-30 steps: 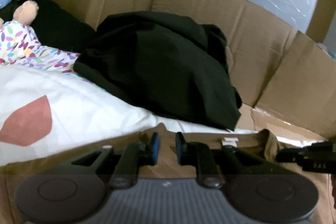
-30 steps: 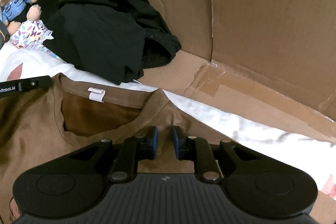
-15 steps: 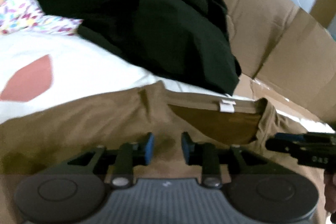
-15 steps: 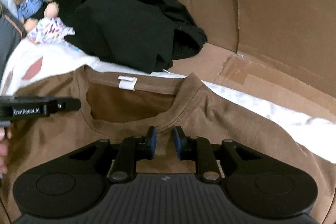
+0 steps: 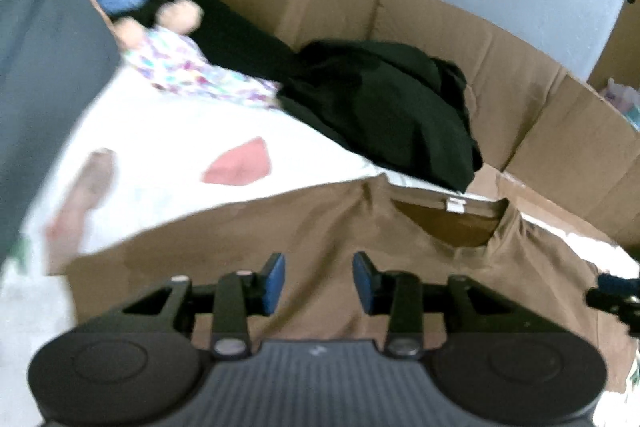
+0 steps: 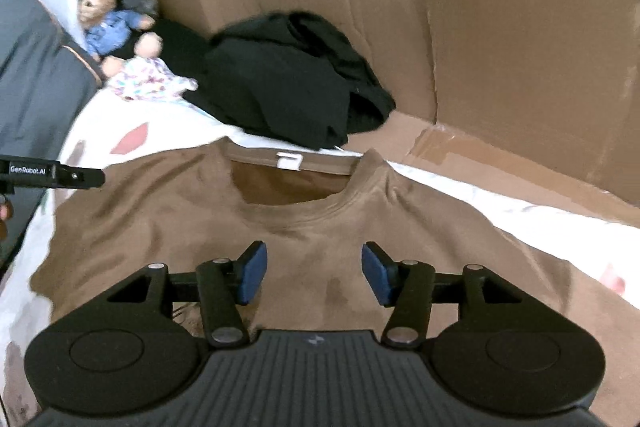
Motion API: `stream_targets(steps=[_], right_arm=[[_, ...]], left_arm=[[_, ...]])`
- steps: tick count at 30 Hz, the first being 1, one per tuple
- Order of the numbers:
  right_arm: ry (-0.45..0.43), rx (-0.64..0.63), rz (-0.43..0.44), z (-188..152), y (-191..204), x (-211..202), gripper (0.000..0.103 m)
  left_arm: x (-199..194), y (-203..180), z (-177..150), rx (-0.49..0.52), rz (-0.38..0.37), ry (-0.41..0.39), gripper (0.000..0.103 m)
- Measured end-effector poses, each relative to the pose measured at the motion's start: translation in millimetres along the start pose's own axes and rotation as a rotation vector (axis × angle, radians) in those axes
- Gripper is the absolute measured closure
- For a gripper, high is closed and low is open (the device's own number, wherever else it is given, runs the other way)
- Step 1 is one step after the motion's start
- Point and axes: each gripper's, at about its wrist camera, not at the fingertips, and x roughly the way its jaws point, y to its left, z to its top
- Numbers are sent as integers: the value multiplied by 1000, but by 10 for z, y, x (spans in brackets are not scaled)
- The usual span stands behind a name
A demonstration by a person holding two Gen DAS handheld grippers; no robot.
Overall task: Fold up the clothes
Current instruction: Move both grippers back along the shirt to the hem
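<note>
We see the brown T-shirt (image 6: pixel 320 247) lying flat, front up, on a white sheet w/ red patches (image 5: pixel 168 155), collar away from us, white neck label (image 6: pixel 289 160) showing at the back of the neckline

Our right gripper (image 6: pixel 314 273) hangs over the shirt's chest just below the collar; its jaws have just been opening and stand spread, blue pads (image 6: pixel 252 273) apart, nothing between them, only shirt fabric beneath. Off to its left, the black tip of the other gripper juts in, over the shirt's shoulder edge

Our left gripper (image 5: pixel 319 281) sits above the shirt's shoulder area, collar ahead & to its right; jaws have just been opening too, now parted w/ a clear gap, blue pads (image 5: pixel 274 281) gripping nothing. View is blurred, so fine creases can't be told

Ahead of both grippers, past the collar: a heap of black clothing (image 6: pixel 288 87) on the sheet's far edge, against brown cardboard walls (image 6: pixel 500 47). Ahead-left: a teddy bear in a blue shirt (image 6: pixel 106 23) and a floral-print cloth (image 6: pixel 148 83) just beside the black heap. Far left, a grey cushion-like mass (image 5: pixel 36 67)
</note>
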Motion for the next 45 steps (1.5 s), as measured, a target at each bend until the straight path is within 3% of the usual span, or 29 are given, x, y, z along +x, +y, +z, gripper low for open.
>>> stream_targets(steps=[4, 8, 15, 22, 27, 32, 40, 45], right_arm=[[-11, -33, -3, 55, 165, -621, 37], [-51, -58, -21, 133, 321, -1172, 27], [-60, -72, -20, 205, 543, -1674, 24], [-29, -51, 6, -25, 599, -1829, 18], [31, -29, -9, -421, 529, -1890, 18], [36, 16, -13, -785, 434, -2101, 17], [36, 78, 0, -1323, 221, -2540, 17], [19, 111, 13, -1638, 112, -2827, 17]], left_arm=[[-695, 175, 156, 7, -10, -44, 63], [-1344, 342, 236, 23, 27, -90, 66], [-2094, 758, 3, 50, 96, -47, 67], [-2300, 1051, -568, -15, 142, 23, 67], [-2345, 1150, -1104, -51, 119, 76, 65], [-2436, 1155, -1649, -74, 85, 116, 60], [-2787, 1141, -2096, -107, 84, 109, 55], [-3149, 1176, -2284, -140, 130, 85, 54]])
